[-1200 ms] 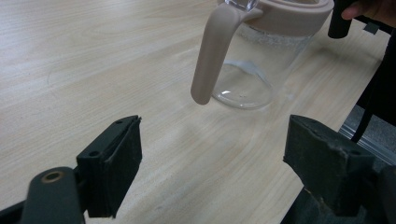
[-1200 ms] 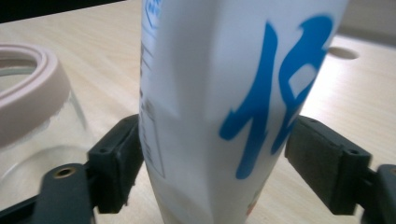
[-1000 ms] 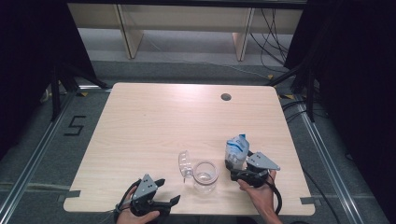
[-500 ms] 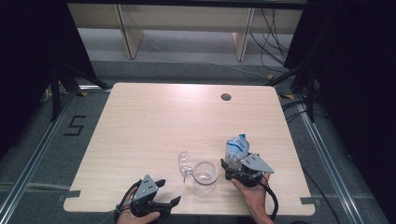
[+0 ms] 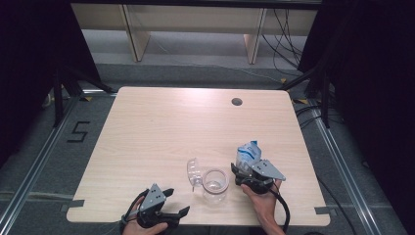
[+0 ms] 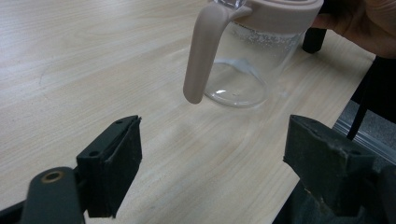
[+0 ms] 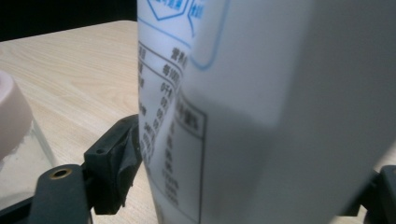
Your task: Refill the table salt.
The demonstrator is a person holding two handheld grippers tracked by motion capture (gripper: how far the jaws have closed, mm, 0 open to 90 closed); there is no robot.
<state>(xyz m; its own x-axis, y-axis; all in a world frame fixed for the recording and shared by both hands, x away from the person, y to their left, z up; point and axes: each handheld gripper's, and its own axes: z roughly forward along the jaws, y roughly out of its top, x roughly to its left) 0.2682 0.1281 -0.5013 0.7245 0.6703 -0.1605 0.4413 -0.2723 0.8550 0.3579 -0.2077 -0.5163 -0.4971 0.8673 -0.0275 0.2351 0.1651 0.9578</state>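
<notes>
Right hand-held gripper (image 5: pixel 244 172): near the right front of the desk (image 5: pixel 161 127), jaws around a white carton (image 5: pixel 247 152) with blue print, and just now closing in on it. Left jaw pad touching the carton's printed side in the right gripper view (image 7: pixel 261 112); the other pad hidden behind the carton, so a full clamp not confirmed. Carton upright on the desk, its top folded and pointing away from the person. Hand (image 5: pixel 262 203) wrapped around the gripper body from below, cable trailing toward the front edge.

Just left of that gripper: a clear glass pitcher (image 5: pixel 215 185), standing upright, pale pinkish collar and handle, seen close in the left gripper view (image 6: pixel 243 70). Transparent lid (image 5: pixel 193 174) tipped up at the pitcher's left side. Pitcher and carton close together, not clearly touching.

Left hand-held gripper (image 5: pixel 177 201): at the front edge, left of the pitcher, jaws spread wide with nothing between them, bare wood grain in the gap. Pitcher handle ahead of those jaws, apart from both pads.

Farther out: a round cable hole (image 5: pixel 237 102) near the far right of the desk, dark grey floor around, pale shelving (image 5: pixel 195 19) beyond.
</notes>
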